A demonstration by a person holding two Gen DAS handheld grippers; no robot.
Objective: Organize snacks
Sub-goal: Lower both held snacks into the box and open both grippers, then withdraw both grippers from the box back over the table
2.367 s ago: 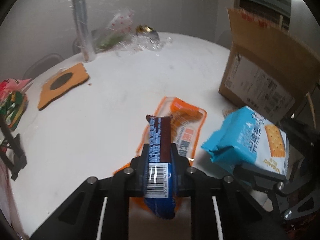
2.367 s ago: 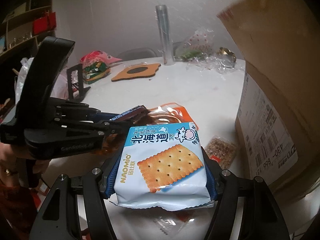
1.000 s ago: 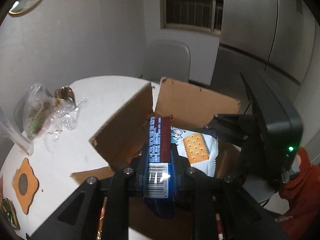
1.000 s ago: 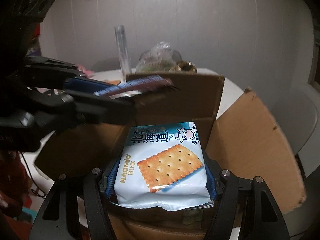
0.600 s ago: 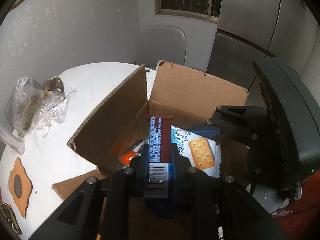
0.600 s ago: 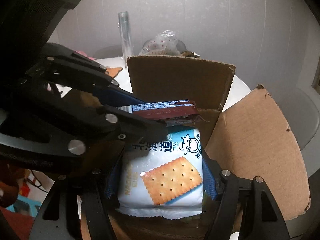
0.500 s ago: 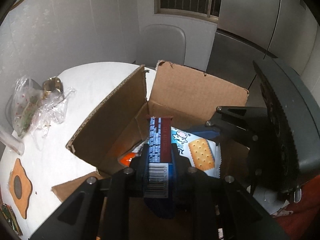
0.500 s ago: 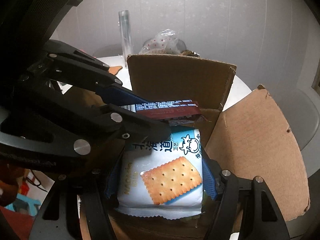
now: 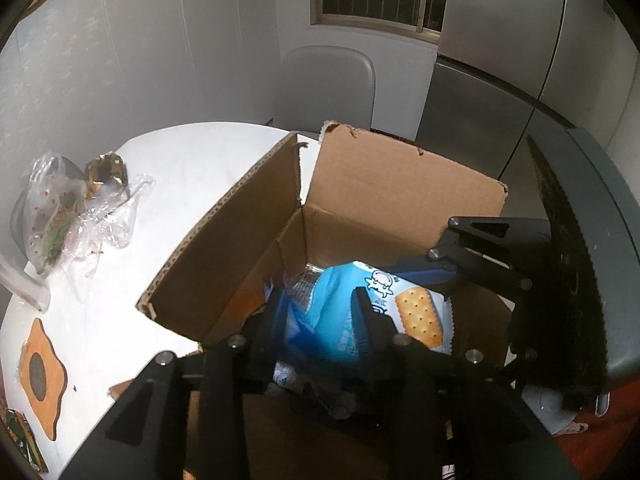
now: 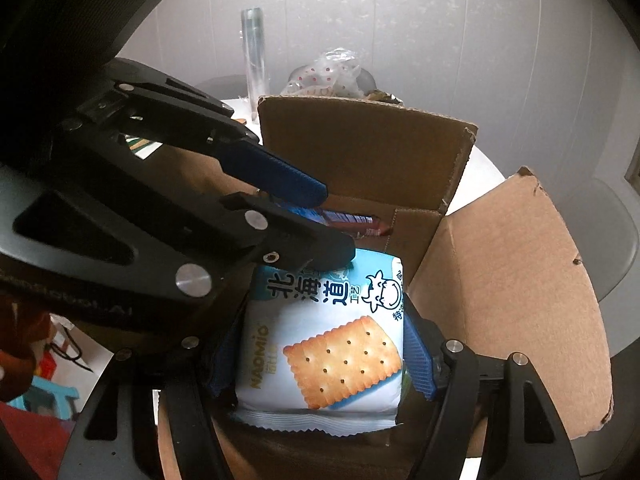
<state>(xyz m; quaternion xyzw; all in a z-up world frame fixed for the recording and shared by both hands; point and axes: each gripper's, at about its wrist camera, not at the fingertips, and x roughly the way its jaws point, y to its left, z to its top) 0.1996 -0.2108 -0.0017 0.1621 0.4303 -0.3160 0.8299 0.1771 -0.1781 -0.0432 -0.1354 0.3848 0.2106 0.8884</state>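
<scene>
An open cardboard box [image 9: 400, 184] stands on the white round table [image 9: 192, 152]. My left gripper [image 9: 318, 300] is open and empty over the box. The blue-and-brown snack bar [image 10: 344, 220] lies inside the box, seen in the right wrist view under the left gripper [image 10: 320, 220]. My right gripper [image 10: 324, 344] is shut on the blue cracker pack [image 10: 324, 336] and holds it inside the box. The cracker pack [image 9: 404, 308] also shows in the left wrist view, below the left fingers.
Clear plastic bags [image 9: 68, 208] and a clear tube [image 10: 254, 56] sit at the table's far side. An orange coaster [image 9: 40, 368] lies at the left. A grey chair [image 9: 328, 80] stands behind the table. The box flaps [image 10: 516, 292] stand up around both grippers.
My left gripper has opened and the snack bar has dropped into the box. My right gripper still holds the cracker pack, slightly lower in the box.
</scene>
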